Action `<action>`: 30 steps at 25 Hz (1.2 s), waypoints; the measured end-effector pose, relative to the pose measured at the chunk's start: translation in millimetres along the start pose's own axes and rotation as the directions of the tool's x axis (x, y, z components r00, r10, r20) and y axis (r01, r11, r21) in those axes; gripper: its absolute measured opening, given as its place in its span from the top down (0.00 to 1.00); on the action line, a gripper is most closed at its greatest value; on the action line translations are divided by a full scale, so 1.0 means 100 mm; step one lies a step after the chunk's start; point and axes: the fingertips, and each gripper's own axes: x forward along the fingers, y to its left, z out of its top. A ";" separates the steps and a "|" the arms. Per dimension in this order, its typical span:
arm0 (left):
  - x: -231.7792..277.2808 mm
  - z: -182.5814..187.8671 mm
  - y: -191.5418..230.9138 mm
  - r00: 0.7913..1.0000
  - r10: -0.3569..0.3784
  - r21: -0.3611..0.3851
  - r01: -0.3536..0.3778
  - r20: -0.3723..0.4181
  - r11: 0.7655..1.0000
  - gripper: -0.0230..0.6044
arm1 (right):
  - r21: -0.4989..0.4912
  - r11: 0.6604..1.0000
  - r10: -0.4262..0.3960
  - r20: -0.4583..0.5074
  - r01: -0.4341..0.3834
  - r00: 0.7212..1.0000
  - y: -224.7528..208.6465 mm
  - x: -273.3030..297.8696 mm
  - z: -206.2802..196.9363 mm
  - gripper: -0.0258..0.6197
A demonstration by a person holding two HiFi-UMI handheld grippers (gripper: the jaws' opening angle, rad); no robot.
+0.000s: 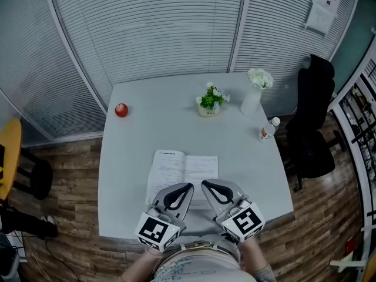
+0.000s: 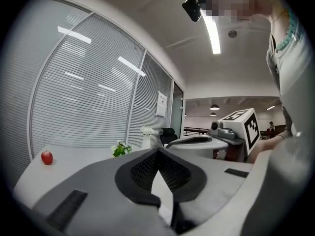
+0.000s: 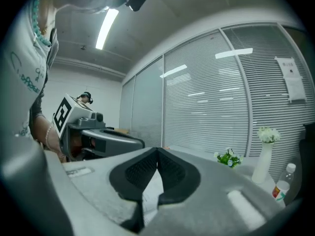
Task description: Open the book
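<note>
Over the open book [image 1: 176, 166], the left gripper [image 1: 188, 187] and right gripper [image 1: 204, 184] both have fingers pressed together, holding nothing.

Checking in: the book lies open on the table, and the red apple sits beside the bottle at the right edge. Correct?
Not quite. The red apple sits alone near the left edge of the table; the bottle is across at the right edge. The head view shows this. The book does lie open.
</note>
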 end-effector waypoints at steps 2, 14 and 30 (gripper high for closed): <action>0.01 0.06 0.01 1.000 0.004 -0.004 -0.003 0.011 1.000 0.97 | -0.004 1.000 0.007 0.012 -0.007 1.000 0.01 0.02 0.07 0.95; 0.00 0.20 0.04 0.999 0.024 -0.052 -0.022 0.038 0.998 0.97 | 0.002 1.000 0.010 0.011 -0.010 1.000 0.03 0.03 0.08 0.95; 0.04 -0.02 0.06 1.000 0.024 -0.064 -0.024 -0.001 0.998 0.97 | 0.002 1.000 0.013 -0.056 -0.013 0.998 0.01 0.01 -0.14 0.95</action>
